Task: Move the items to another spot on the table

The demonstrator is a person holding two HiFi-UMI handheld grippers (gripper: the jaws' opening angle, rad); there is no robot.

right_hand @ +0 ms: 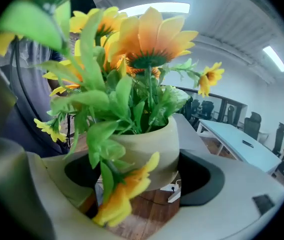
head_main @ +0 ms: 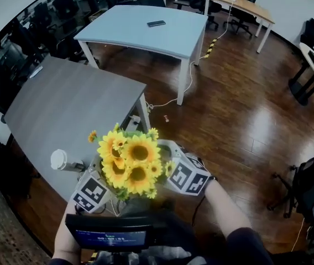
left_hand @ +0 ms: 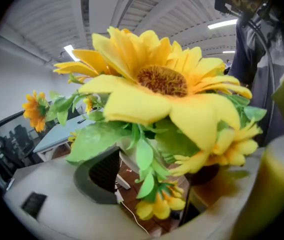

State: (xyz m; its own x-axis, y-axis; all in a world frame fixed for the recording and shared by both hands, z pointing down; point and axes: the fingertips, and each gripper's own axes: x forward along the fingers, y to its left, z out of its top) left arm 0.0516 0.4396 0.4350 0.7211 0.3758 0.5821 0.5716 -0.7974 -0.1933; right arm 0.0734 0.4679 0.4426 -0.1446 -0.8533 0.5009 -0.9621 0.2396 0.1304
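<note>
Right gripper [right_hand: 142, 181]: jaws clamped on the cream round pot [right_hand: 149, 144] of artificial yellow sunflowers [head_main: 139, 150], with a pad against each flank. Left gripper [left_hand: 157, 194]: jaws set wide, leaves and blooms filling the gap. Foliage masks whether its pads bear on the pot.

The pot is airborne over the brown wooden floor [head_main: 240, 109], just off the near corner of the grey table [head_main: 63, 104].

Assessment: lift done, set-down outstanding. A white lidded cup [head_main: 59, 159] sits on that table, apparently awaiting its turn. Beyond stands a pale blue table [head_main: 146, 32].
</note>
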